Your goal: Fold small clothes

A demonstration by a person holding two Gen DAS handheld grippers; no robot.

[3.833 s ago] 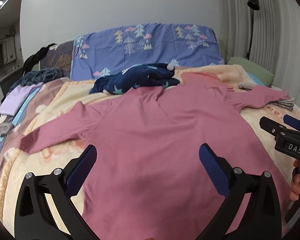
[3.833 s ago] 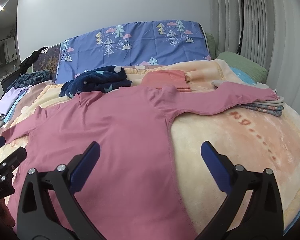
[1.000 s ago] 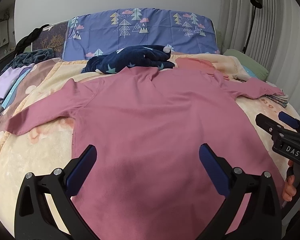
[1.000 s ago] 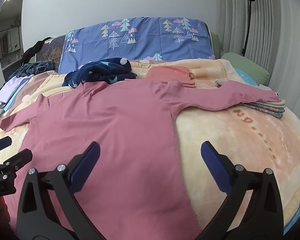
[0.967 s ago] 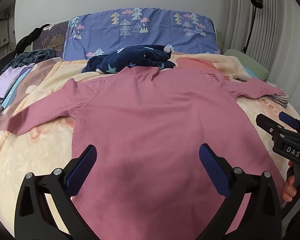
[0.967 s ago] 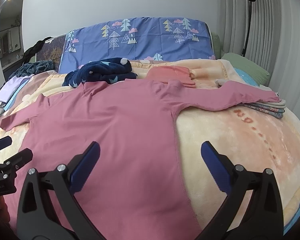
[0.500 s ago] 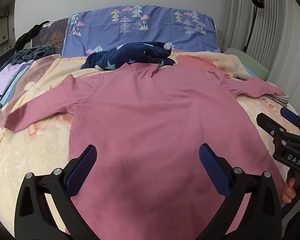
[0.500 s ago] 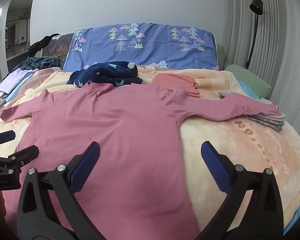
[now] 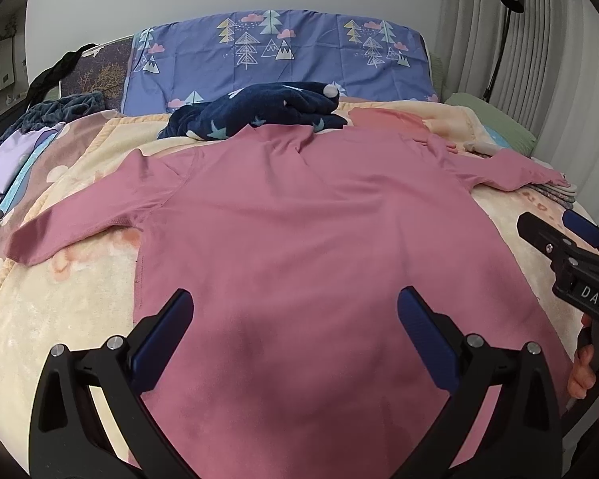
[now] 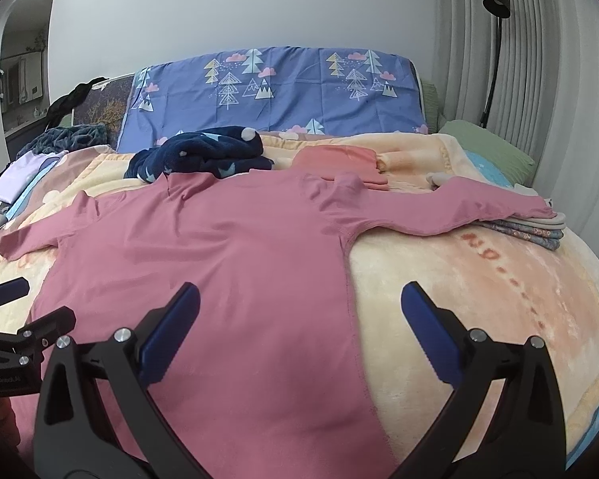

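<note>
A pink long-sleeved shirt lies spread flat on the bed, collar away from me, both sleeves out to the sides; it also shows in the right wrist view. My left gripper is open and empty above the shirt's lower body. My right gripper is open and empty above the shirt's right side seam. The right gripper also shows at the right edge of the left wrist view. The left gripper shows at the left edge of the right wrist view.
A dark blue starry garment lies behind the collar. A folded coral garment and a stack of folded clothes under the right sleeve end lie to the right. A patterned blue pillow stands at the headboard. A peach blanket covers the bed.
Both grippers have risen and tilted slightly, so the shirt sits a little lower and farther in view. The shirt has not moved. Both grippers stay open.
</note>
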